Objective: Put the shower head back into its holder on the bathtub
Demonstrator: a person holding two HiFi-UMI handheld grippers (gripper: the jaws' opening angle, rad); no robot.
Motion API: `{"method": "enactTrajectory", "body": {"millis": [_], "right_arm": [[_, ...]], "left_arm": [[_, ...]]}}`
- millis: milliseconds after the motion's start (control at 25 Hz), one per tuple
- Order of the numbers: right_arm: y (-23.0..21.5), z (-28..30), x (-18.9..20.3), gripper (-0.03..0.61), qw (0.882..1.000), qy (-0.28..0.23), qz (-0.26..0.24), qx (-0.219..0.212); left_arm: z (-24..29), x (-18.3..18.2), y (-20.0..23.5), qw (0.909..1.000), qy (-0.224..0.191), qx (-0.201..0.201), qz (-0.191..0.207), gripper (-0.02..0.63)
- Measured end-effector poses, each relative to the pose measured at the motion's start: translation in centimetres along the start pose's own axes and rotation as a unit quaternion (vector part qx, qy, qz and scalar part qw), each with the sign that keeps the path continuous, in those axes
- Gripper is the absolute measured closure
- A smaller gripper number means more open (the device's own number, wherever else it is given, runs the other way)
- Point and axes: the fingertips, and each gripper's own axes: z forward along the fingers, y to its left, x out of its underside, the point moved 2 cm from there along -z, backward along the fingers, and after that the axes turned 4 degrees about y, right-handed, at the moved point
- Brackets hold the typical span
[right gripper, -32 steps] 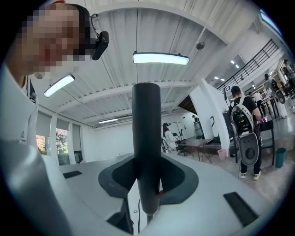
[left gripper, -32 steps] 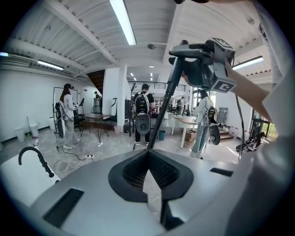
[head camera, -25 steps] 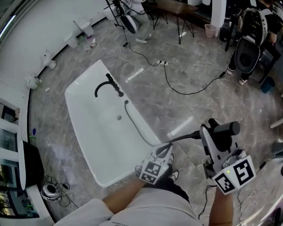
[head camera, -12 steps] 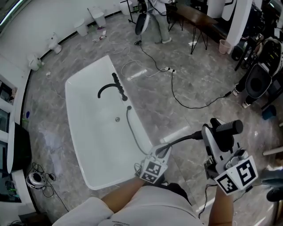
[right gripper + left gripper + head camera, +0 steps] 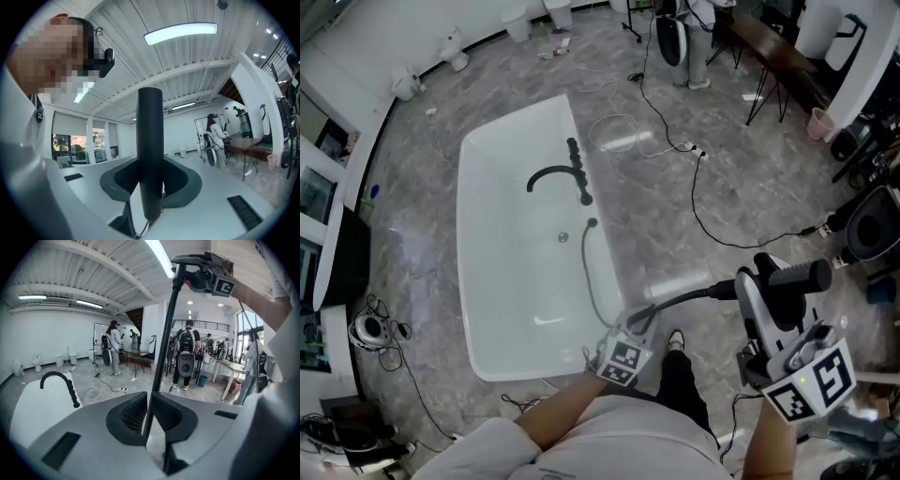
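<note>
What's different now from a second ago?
The person's view has swung, so the white bathtub sits straighter in the head view. Nothing was grabbed or dropped. The left tool still pinches the black hose, and the right tool still holds the black shower head.

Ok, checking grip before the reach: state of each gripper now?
Left gripper: closed on the shower hose.
Right gripper: closed on the shower head.

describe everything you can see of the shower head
The shower head is a plain matte black cylinder, looking like plastic or coated metal. The jaws of the right gripper clamp it crosswise, over the floor beside the bathtub. Its dark hose runs through the shut left gripper to the tub's rim.
</note>
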Motion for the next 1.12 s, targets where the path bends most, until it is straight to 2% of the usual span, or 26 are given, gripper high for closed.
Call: {"method": "enactTrajectory", "body": {"millis": [160, 320, 520, 880, 1120], "right_arm": [[-2.6, 1.8, -0.5, 0.453, 0.998, 0.008, 0.004, -0.059], [-3.8, 3.6, -1.6, 0.453, 0.994, 0.008, 0.009, -0.111], [-3.3, 4.5, -1.6, 0.453, 0.988, 0.017, 0.022, -0.153], [-4.7, 5.2, -2.2, 0.453, 0.985, 0.018, 0.059, -0.164], [-5.1, 5.1, -3.3, 0.453, 0.985, 0.008, 0.061, -0.160]], "left_arm": [[2.8, 0.3, 0.0, 0.9990, 0.007, -0.035, -0.024, 0.514], [4.4, 0.3, 0.8, 0.9964, 0.014, -0.076, -0.034, 0.494], [4.1, 1.6, 1.9, 0.9897, 0.029, -0.131, -0.050, 0.480], [6.0, 5.2, 3.7, 0.9848, 0.072, -0.148, -0.056, 0.479], [7.5, 9.5, 4.7, 0.9821, 0.114, -0.143, -0.047, 0.479]]}}
